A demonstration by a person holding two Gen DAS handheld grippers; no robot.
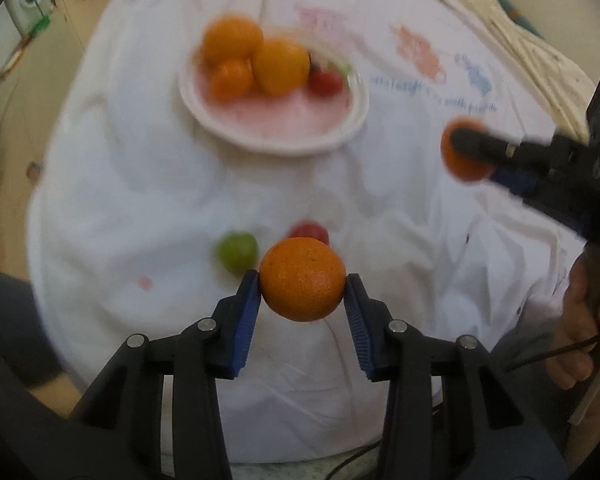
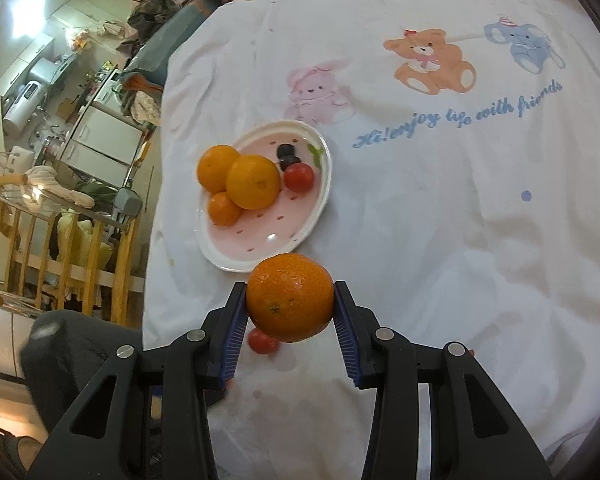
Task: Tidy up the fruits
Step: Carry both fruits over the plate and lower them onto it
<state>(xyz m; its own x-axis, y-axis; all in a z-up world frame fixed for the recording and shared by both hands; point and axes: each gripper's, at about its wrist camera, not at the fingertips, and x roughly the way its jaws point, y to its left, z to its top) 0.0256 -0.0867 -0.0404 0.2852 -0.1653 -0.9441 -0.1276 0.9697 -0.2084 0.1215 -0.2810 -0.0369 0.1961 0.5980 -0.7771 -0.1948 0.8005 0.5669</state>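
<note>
My left gripper (image 1: 302, 282) is shut on a mandarin (image 1: 302, 279), held above the white cloth. My right gripper (image 2: 290, 298) is shut on another mandarin (image 2: 290, 297); it also shows in the left wrist view (image 1: 462, 154) at the right, gripped by the right gripper (image 1: 466, 156). A pink-and-white plate (image 2: 260, 240) holds two oranges (image 2: 253, 182), a small mandarin (image 2: 223, 209) and a red tomato (image 2: 299, 177). The plate shows blurred in the left wrist view (image 1: 276, 128). A green fruit (image 1: 237, 251) and a red tomato (image 1: 310, 233) lie on the cloth.
A white cloth (image 2: 440, 208) with cartoon animals covers the surface. Another red tomato (image 2: 263, 341) lies on it under my right gripper. A wooden railing (image 2: 60, 248) and cluttered room lie beyond the cloth's left edge. A hand (image 1: 580, 320) holds the right gripper.
</note>
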